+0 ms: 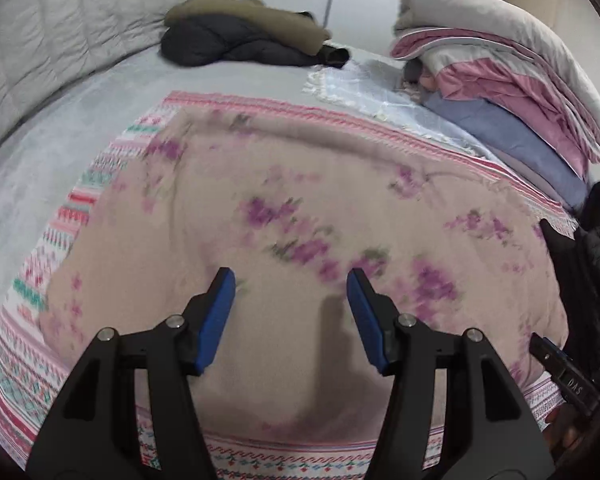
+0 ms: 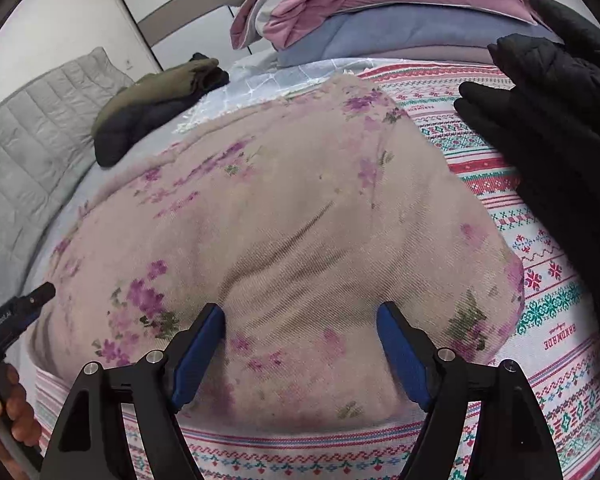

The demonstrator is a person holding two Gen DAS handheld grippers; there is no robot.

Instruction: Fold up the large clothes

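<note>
Pinkish-beige floral garment (image 1: 300, 216) lies flat on the patterned bedspread (image 1: 40, 344), directly ahead of and beneath both claws; the left claw (image 1: 291, 320) and right claw (image 2: 301, 354) are spread, holding nothing.

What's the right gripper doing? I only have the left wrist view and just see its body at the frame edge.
Observer: The right gripper is open with nothing between its fingers, over the near edge of the floral garment.
Operator: Is the garment's right edge clear of the jacket?
Observer: Yes. A strip of patterned blanket shows between it and the black jacket.
Operator: Any marking on the blanket?
Observer: The word HANDMADE is woven in on its right side.
</note>
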